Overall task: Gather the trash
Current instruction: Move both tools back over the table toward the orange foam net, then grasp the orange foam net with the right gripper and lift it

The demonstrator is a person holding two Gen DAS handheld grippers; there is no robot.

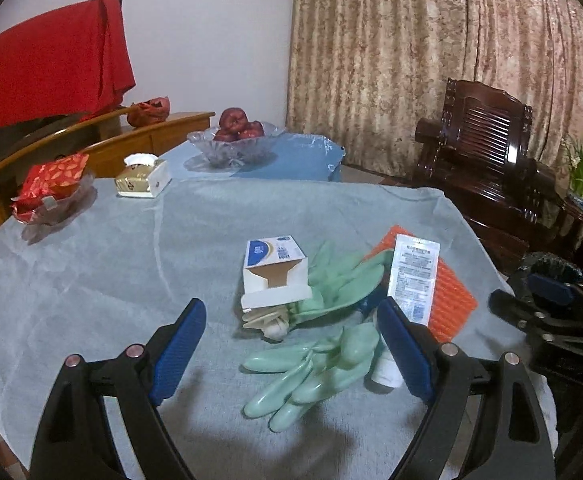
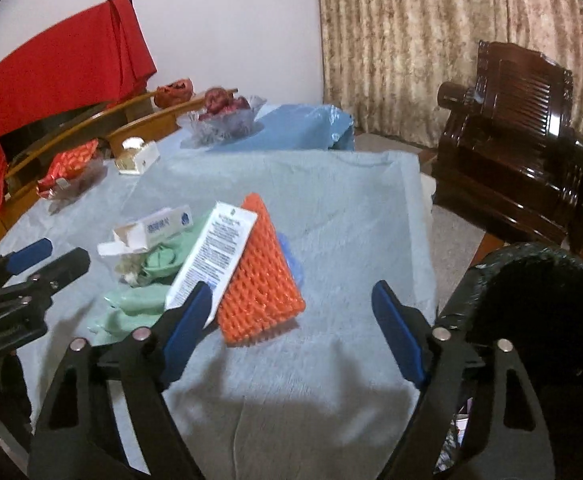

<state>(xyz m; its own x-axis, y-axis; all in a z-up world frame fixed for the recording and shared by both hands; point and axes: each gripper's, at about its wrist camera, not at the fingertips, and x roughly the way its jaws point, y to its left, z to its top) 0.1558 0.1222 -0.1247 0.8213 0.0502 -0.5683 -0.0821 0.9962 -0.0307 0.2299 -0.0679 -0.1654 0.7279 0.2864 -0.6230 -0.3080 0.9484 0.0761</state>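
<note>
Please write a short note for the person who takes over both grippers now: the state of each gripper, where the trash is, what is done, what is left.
Left gripper: jaws open, empty, above the pale green rubber gloves.
Right gripper: jaws open, nothing held, near the orange foam mesh sleeve.
Trash lies in one pile on the grey cloth-covered table: opened white cardboard box, gloves, white printed sachet lying on the orange sleeve, a small white bottle.
Black-lined trash bin stands past the table edge, on the right gripper's side.
Done: nothing visibly picked up yet.
Left: move every piece into the bin.
</note>
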